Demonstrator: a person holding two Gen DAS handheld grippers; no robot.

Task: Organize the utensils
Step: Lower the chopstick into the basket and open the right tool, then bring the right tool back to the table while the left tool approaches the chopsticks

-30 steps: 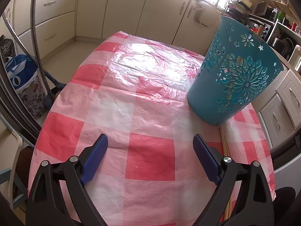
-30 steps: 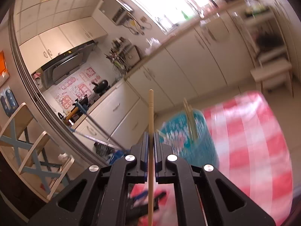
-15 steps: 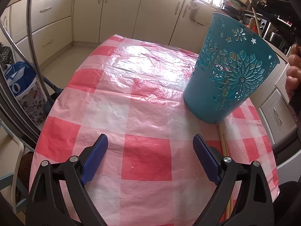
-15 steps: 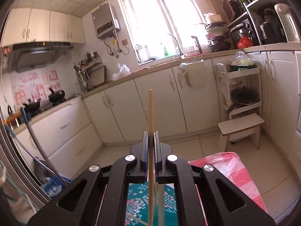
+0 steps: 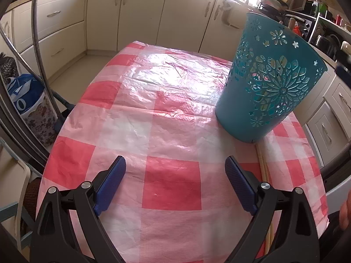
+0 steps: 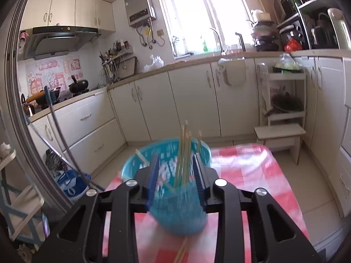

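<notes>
A teal perforated holder stands on the red-and-white checked table at the right; it also shows in the right wrist view, blurred, with several wooden chopsticks standing in it. More chopsticks lie on the cloth in front of the holder, and they show below it in the right wrist view. My left gripper is open and empty, low over the cloth left of the holder. My right gripper is open and empty, just above the holder.
The checked tablecloth covers a rounded table with edges at left and right. Cream kitchen cabinets run behind it. A blue bag sits on the floor at left. A white step stool stands beyond the table.
My right gripper held one chopstick shut between its fingers; now it has opened and the chopstick stands in the holder. The left gripper has barely moved.
</notes>
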